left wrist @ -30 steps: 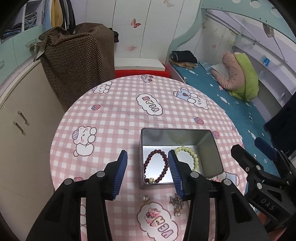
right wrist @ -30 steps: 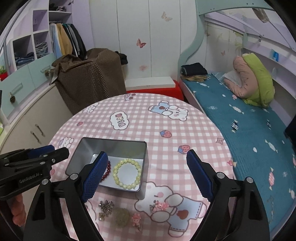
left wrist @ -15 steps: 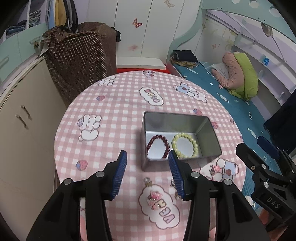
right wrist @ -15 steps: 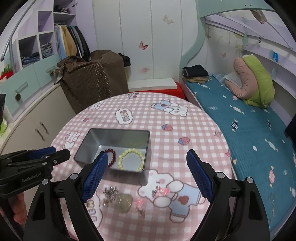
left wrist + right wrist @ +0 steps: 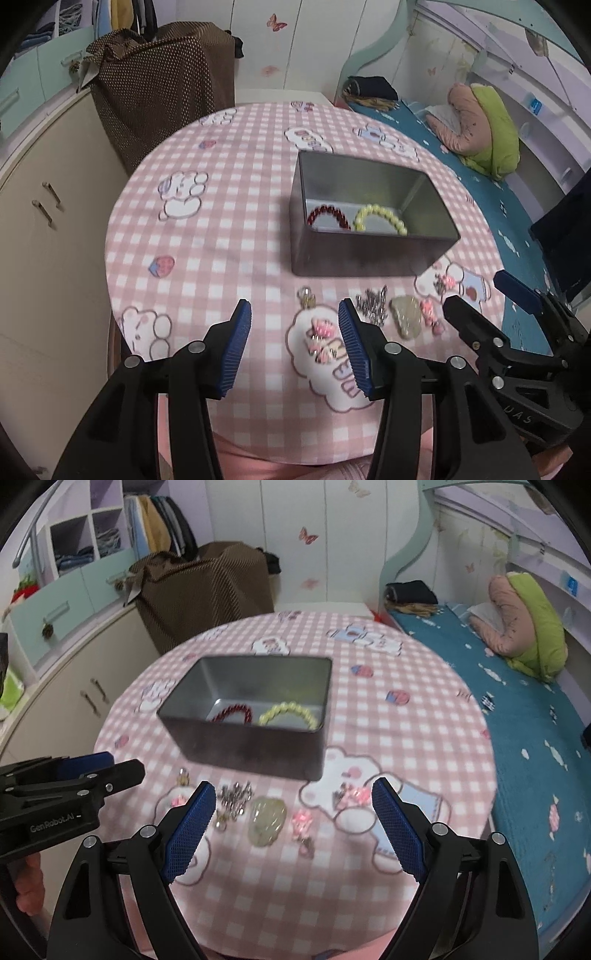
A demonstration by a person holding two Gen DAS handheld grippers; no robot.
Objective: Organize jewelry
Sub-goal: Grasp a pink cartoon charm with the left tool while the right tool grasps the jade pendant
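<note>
A grey metal tin (image 5: 354, 260) (image 5: 255, 753) stands on the round pink checked table (image 5: 229, 236). Inside lie a dark red bead bracelet (image 5: 328, 216) (image 5: 232, 713) and a yellow bead bracelet (image 5: 380, 218) (image 5: 290, 713). Loose pieces lie in front of the tin: a silver cluster (image 5: 371, 302) (image 5: 234, 797), a pale green pendant (image 5: 406, 315) (image 5: 267, 816), pink charms (image 5: 321, 336) (image 5: 301, 821) and a small ring (image 5: 306, 295). My left gripper (image 5: 295, 343) is open and empty above the near table edge. My right gripper (image 5: 293, 827) is open wide and empty above the loose pieces.
A brown dotted bag (image 5: 162, 85) stands behind the table on the left, beside beige cabinets (image 5: 40, 206). A bed with a teal sheet (image 5: 524, 716) and pillows runs along the right. The table's near edge (image 5: 280, 934) is just below both grippers.
Both grippers have drawn back toward the near table edge and dropped lower, so the tin sits farther off and the loose pieces now lie between them and it. Both stay open and empty.
</note>
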